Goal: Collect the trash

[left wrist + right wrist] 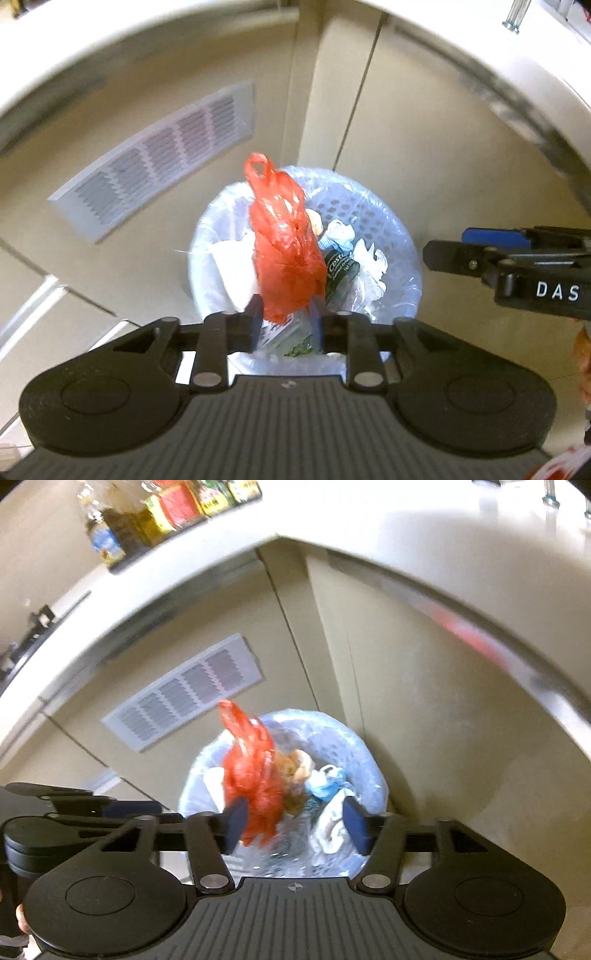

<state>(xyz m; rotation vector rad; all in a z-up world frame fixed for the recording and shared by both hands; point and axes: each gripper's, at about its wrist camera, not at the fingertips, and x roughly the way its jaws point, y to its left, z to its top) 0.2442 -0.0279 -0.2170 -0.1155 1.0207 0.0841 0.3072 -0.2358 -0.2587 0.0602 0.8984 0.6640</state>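
Note:
A red plastic bag [284, 254] stands upright over the white perforated bin [399, 236], which has a clear liner. The bag's lower end lies between the fingers of my left gripper [288, 317], against the left finger only; the jaws are apart and do not pinch it. In the right wrist view the red bag [255, 779] is blurred beside the left blue pad of my right gripper [295, 825], whose jaws are wide open over the bin [354, 746]. Crumpled tissue [369, 258], white paper and a green-labelled wrapper [341, 273] fill the bin.
The bin sits in a corner of beige cabinets under a white counter edge [332, 528]. A grey vent grille [159, 158] is on the left cabinet face. Bottles and jars [173, 506] stand on the counter. My right gripper [454, 243] reaches in from the right.

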